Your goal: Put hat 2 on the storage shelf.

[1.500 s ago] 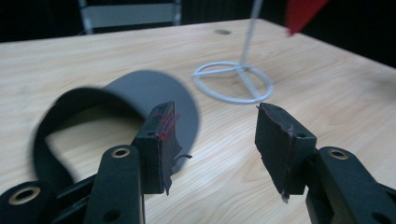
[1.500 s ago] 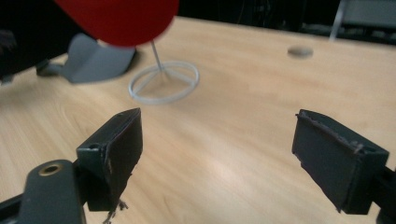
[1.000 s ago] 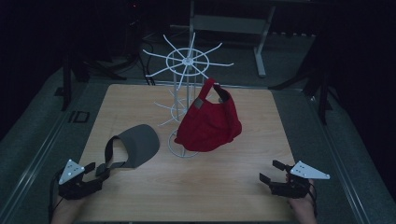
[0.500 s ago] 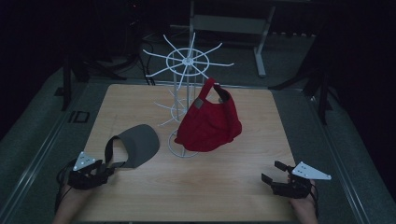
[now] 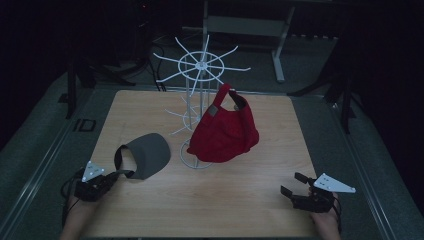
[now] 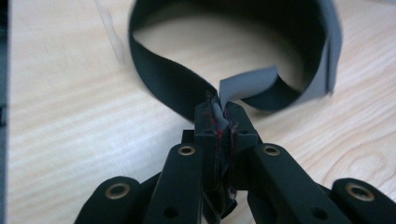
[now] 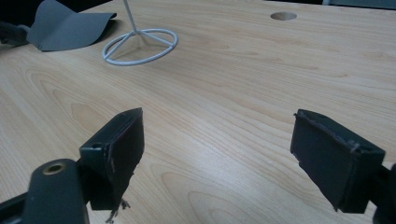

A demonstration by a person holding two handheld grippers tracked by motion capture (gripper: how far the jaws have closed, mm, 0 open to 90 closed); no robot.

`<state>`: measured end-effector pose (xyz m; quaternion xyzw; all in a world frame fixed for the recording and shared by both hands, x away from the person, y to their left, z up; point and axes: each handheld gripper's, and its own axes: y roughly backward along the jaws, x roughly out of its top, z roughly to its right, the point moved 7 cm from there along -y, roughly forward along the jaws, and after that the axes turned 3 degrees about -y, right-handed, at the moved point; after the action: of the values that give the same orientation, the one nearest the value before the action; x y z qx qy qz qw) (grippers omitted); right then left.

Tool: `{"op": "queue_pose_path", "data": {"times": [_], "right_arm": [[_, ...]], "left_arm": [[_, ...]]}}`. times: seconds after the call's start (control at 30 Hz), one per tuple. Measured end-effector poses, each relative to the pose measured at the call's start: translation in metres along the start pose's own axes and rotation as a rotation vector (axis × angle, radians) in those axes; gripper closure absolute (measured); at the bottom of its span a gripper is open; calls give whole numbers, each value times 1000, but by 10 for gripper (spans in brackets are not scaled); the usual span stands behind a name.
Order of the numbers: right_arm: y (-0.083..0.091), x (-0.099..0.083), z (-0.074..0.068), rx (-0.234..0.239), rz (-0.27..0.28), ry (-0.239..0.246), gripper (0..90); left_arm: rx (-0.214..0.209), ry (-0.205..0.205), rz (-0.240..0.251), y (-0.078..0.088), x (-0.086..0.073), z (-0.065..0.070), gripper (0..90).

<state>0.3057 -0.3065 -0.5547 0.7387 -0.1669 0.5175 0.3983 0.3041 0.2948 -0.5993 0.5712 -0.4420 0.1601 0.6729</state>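
My left gripper (image 6: 223, 122), just closed, pinches the visor strap (image 6: 163, 81); I should lift slowly toward the rack (image 5: 200, 75) at one o'clock.

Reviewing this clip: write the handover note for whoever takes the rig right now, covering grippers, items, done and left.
Left gripper: jaws have just closed, shut on the strap of the grey visor, which lies on the table at front left.
Right gripper: open, holding nothing, low over the front right of the table.
Red cap hangs on the white wire rack.
Done: visor gripped.
Left, probably: lift the visor and hang it on a free rack arm.
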Motion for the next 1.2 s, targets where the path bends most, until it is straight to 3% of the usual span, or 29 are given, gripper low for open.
{"op": "queue_pose_path", "data": {"times": [0.17, 0.47, 0.63, 1.2], "right_arm": [[1, 0, 1, 2, 7, -6, 173], [1, -4, 3, -17, 24, -4, 173], [3, -7, 8, -61, 41, 1, 169], [8, -11, 10, -63, 47, 0, 164]], "left_arm": [[2, -7, 108, 18, 20, 1, 870], [-29, -36, 250, 42, 60, 13, 871], [-41, -58, 302, 52, 78, 19, 871], [-103, -116, 478, 93, 148, 37, 870]]}}
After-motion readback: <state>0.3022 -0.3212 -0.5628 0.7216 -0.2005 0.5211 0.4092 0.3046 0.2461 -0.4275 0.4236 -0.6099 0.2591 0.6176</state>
